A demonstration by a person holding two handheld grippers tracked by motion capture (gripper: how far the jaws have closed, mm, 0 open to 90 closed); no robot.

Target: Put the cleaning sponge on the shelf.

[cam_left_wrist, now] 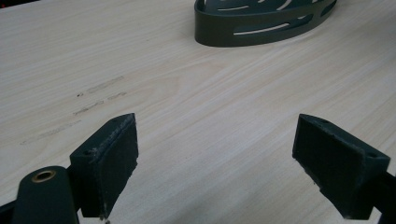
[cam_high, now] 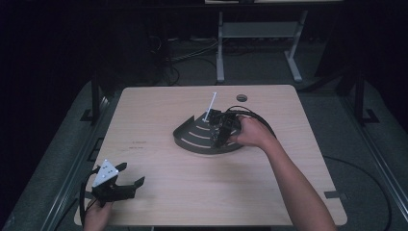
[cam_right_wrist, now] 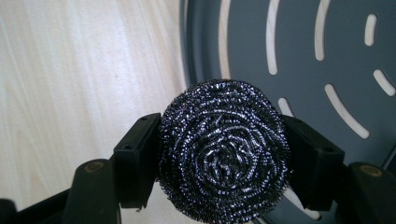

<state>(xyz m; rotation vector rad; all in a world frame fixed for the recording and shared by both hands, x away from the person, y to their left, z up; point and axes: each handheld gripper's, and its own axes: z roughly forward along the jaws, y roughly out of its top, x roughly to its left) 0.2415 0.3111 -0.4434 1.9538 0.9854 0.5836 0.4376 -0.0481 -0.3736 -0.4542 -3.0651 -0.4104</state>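
- Nearest me, the left gripper (cam_high: 126, 183) rests on the table (cam_high: 159, 192), jaws wide apart, holding nothing.
- Farther off, the right gripper (cam_high: 222, 126) clamps a steel scourer (cam_right_wrist: 223, 150) over the slotted dark tray (cam_high: 190, 139).
- Judging by that, it's the placing step; next, lower and let go.

The round steel-wool scouring pad (cam_right_wrist: 223, 151) is a coil of fine metal wire, rough and glinting with small bright highlights over a dark, slightly bluish body. The dark grey quarter-round slotted tray (cam_right_wrist: 299, 84) looks like painted metal or hard plastic, which of the two cannot be told; its finish is smooth and matt with a faint sheen. The pale wooden table (cam_left_wrist: 196, 102) has a smooth, low-gloss laminate-like surface with fine straight grain and a few faint scuff marks. The black jaw pads (cam_left_wrist: 112, 163) of the left gripper (cam_left_wrist: 215, 168) look like matt rubber or foam, slightly rough, with frayed edges.
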